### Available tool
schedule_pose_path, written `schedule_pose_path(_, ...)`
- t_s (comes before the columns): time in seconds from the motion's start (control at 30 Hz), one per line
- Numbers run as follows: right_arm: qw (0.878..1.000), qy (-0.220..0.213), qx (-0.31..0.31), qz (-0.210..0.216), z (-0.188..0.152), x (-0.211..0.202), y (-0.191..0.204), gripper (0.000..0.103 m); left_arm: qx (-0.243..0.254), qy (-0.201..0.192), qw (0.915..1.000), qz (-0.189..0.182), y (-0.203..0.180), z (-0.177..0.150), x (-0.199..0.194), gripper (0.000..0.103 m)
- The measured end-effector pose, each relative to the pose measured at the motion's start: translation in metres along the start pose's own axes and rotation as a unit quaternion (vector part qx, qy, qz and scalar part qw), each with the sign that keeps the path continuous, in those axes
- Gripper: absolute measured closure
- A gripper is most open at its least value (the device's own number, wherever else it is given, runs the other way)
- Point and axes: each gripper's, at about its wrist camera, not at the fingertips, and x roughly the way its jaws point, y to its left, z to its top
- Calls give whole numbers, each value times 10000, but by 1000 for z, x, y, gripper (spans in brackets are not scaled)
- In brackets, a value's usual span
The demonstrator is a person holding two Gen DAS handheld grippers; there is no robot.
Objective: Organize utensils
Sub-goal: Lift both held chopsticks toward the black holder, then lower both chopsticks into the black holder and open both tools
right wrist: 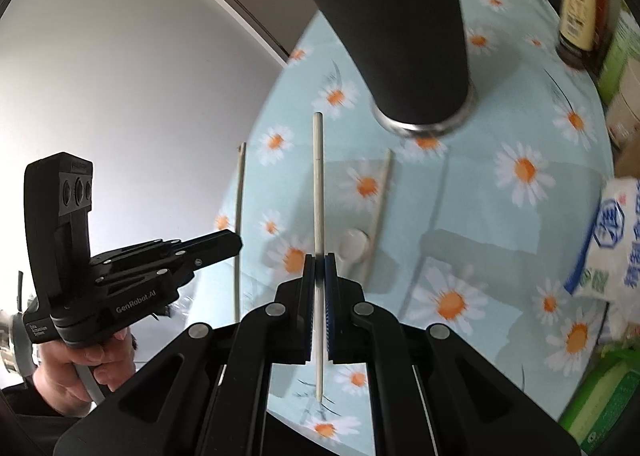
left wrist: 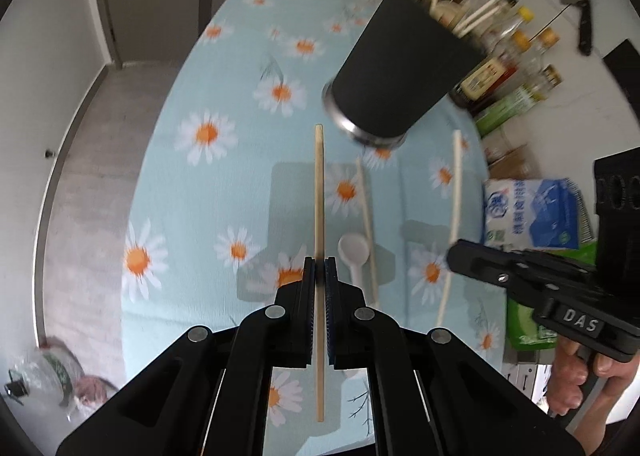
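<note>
2 handheld grippers over a daisy tablecloth (left wrist: 192, 68) — left gripper (left wrist: 320, 268) and right gripper (right wrist: 319, 266) each clamp 1 chopstick, wooden chopstick (left wrist: 319, 192) and pale chopstick (right wrist: 318, 184), near a black utensil cup (left wrist: 396, 68); 1 more chopstick (left wrist: 366, 208) and a white spoon (left wrist: 354, 252) lie flat.

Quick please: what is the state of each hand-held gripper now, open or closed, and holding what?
Left hand-held gripper: closed on a chopstick.
Right hand-held gripper: closed on a pale chopstick.

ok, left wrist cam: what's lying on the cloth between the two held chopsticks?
A white spoon and a loose chopstick beside it, between the left tool's chopstick and the right tool's chopstick.
</note>
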Motion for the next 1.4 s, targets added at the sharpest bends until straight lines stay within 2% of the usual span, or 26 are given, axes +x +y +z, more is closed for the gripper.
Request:
schedule_pose_path(0.27,9964,-646,-265,490,28,-31,14,97,313,-856,9957,-151,-15,29,-39,99)
schedule_pose_path(0.6,9808,-1728,-456,778,69,-71,15,97,786,-1668,9809,-611,-38,71,-65,99)
schedule_pose_path(0.8,9667,-2418,-482,682,92,-99,3,97,1028,-2181,9670,-822,-52,98,-73,99)
schedule_pose_path(0.87,9589,-2755,-447,501,94,-111,-1,97,1107,-2341,9622,-841,-57,105,-77,99)
schedule_pose_path(1.1,9397,-3384,-323,373,115,-140,-13,97,1415,-2997,9371,-1099,-71,133,-99,99)
schedule_pose_path(1.27,9154,-4002,-367,246,124,-154,-14,97,1630,-3401,9193,-1129,-78,144,-107,100)
schedule_pose_path(1.4,9017,-4293,-475,175,132,-160,-11,97,1617,-3554,9092,-1450,-78,154,-108,99)
